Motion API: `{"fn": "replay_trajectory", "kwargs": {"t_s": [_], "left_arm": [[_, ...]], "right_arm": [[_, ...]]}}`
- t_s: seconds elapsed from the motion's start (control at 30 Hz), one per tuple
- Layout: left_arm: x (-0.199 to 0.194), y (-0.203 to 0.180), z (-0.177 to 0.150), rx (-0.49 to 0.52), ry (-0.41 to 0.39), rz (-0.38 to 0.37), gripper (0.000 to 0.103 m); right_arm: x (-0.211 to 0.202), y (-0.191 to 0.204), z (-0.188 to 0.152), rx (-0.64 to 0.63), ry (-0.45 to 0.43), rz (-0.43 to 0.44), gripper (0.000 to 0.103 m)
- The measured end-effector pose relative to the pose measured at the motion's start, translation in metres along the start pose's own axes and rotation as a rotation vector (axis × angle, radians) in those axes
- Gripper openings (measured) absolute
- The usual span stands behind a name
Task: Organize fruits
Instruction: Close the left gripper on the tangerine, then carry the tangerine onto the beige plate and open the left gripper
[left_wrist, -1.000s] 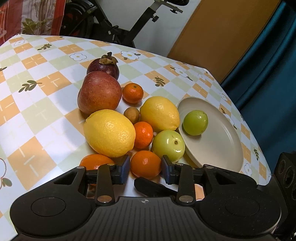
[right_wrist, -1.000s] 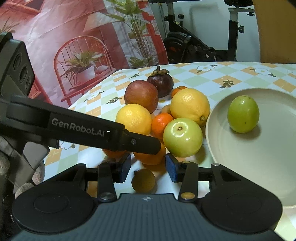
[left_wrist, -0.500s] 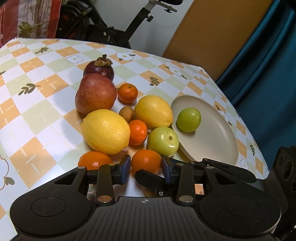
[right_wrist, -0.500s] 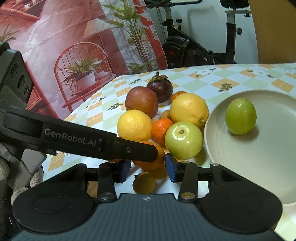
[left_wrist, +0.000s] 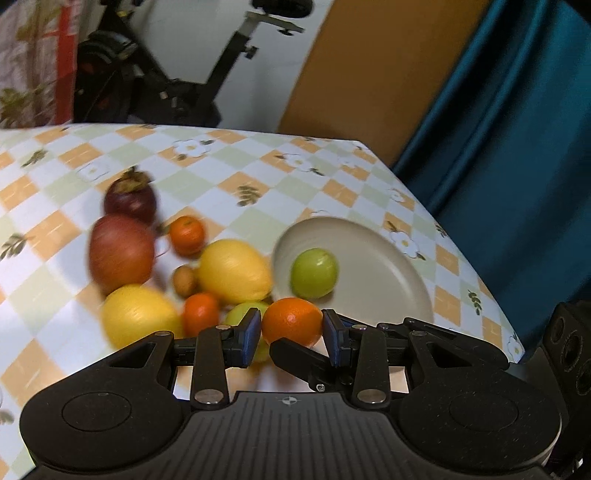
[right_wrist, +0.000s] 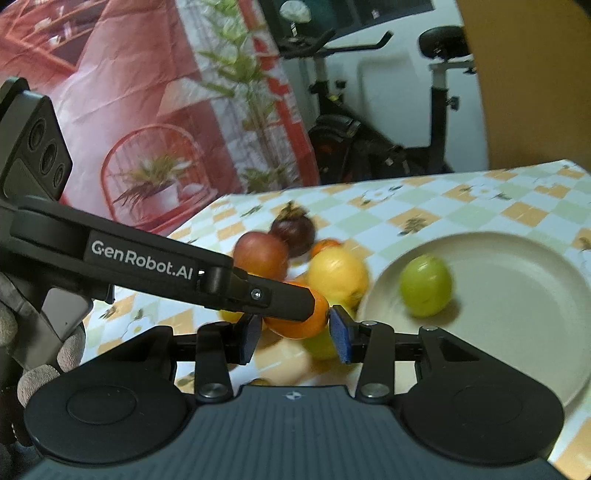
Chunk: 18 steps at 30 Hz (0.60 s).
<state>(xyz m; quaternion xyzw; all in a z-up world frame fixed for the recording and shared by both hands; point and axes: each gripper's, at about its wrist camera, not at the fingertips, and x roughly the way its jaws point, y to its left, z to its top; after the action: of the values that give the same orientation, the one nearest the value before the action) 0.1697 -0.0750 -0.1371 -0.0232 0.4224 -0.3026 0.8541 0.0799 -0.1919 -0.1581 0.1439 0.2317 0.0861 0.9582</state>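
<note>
Both tongs narrowed, left tongs (left_wrist: 291, 332) clamping orange (left_wrist: 291, 320), right tongs' (right_wrist: 293, 336) hold unclear

"GenRobot.AI" on left gripper (right_wrist: 291, 314)

Fruit count, left wrist view: 3 oranges (left_wrist: 291, 320) (left_wrist: 187, 235) (left_wrist: 200, 314), 2 lemons (left_wrist: 235, 269) (left_wrist: 139, 315), 2 green apples (left_wrist: 314, 273) (left_wrist: 242, 312), 1 red apple (left_wrist: 121, 253), 1 mangosteen (left_wrist: 129, 197), 1 small brown fruit (left_wrist: 184, 280). 1 plate (left_wrist: 384, 280), centre right.
</note>
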Motion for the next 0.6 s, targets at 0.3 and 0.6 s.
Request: {"fn": "replay_trajectory", "kwargs": {"t_s": [0.3,0.6], "left_arm": [[0.049,-0.026,0.012,0.047,0.088,-0.023,0.039],[0.072,-0.023,0.024,0.058,0.113,0.018,0.039]], "right_arm": [[-0.004,-0.041,-0.001,0.095,-0.004,-0.084,0.044],[0.011,-0.067,0.002,0.139,0.042,-0.100,0.043]]}}
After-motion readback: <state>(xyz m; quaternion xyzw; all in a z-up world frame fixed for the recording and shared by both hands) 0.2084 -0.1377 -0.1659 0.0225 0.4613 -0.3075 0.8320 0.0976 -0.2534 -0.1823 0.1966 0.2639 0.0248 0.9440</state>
